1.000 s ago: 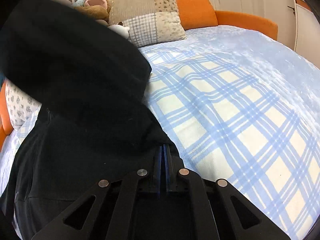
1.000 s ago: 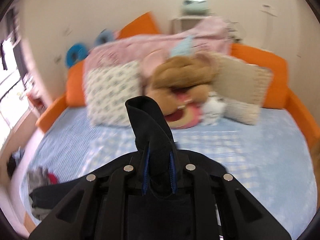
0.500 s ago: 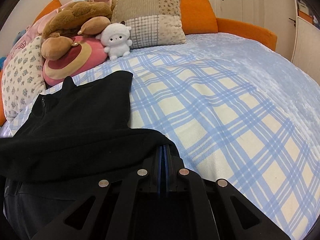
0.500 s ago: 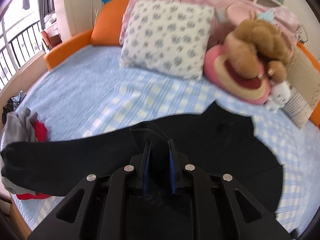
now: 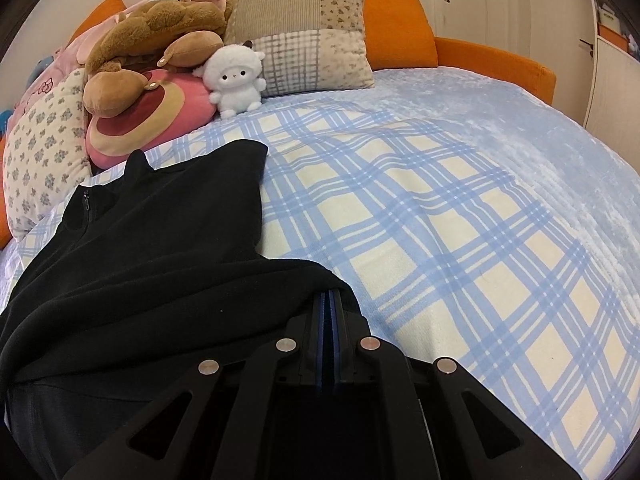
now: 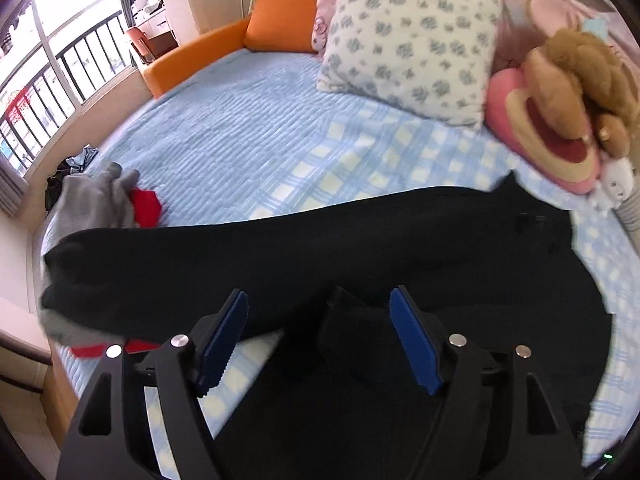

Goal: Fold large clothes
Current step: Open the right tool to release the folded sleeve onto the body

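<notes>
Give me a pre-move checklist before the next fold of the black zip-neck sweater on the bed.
1. Left gripper shut on the black zip-neck sweater: ok.
2. Right gripper open, black fabric between its blue pads but not clamped: ok.
3. Sweater body spread on the blue plaid blanket: ok.
4. Long sleeve lies flat: not ok, its cuff rests on the grey and red clothes pile.
5. Plaid area to the left gripper's right bare: ok.
6. Hem edges aligned: cannot tell.

A sheep toy (image 5: 236, 76), brown bear (image 5: 156, 36) and patchwork pillow (image 5: 308, 36) crowd the bedhead beside a floral pillow (image 6: 412, 40); grey and red clothes (image 6: 104, 200) lie near the edge.
</notes>
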Motion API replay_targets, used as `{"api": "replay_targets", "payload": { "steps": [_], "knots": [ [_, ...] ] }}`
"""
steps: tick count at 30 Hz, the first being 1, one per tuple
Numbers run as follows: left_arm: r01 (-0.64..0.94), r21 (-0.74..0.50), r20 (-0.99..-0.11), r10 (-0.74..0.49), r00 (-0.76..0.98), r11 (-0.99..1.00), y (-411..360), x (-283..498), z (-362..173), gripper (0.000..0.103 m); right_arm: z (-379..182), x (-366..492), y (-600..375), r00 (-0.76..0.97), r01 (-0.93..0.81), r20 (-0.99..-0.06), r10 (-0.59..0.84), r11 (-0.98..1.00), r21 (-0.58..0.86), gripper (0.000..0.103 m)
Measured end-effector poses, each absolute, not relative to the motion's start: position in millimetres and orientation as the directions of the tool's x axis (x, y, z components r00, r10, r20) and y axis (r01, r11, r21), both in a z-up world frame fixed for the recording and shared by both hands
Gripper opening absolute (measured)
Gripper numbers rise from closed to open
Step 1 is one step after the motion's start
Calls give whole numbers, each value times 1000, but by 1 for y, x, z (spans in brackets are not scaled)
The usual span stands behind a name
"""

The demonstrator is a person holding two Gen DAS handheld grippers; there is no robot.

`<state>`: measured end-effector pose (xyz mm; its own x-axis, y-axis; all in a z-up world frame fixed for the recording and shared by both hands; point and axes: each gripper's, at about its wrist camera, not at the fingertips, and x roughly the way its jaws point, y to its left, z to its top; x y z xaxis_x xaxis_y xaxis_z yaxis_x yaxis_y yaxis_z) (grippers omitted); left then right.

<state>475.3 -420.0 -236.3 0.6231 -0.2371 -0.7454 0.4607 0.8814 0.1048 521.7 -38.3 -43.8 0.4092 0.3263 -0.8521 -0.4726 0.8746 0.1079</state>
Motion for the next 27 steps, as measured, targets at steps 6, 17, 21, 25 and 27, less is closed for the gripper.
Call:
{"api": "replay_targets", "payload": {
  "steps": [6, 17, 21, 25, 27],
  "knots": [
    [465, -142, -774, -391, 498, 874, -376, 480, -219, 40, 54, 471, -181, 606, -340, -765, 217, 940, -3, 94],
    [308, -259, -764, -389, 514, 916, -162, 461, -178, 68, 54, 456, -382, 774, 26, -633, 20, 998, 63, 90],
    [254, -156, -807, -271, 524, 955, -104, 490, -167, 68, -16, 474, -395, 709, 64, -705, 9, 995, 77, 54],
    [226, -50, -845, -162, 510, 973, -65, 506, -188, 68, -88, 493, -401, 632, 112, -774, 50, 981, 156, 42],
    [206, -43, -858, -142, 494, 978, -49, 513, -202, 65, -121, 503, -398, 601, 133, -798, 47, 978, 158, 39]
  ]
}}
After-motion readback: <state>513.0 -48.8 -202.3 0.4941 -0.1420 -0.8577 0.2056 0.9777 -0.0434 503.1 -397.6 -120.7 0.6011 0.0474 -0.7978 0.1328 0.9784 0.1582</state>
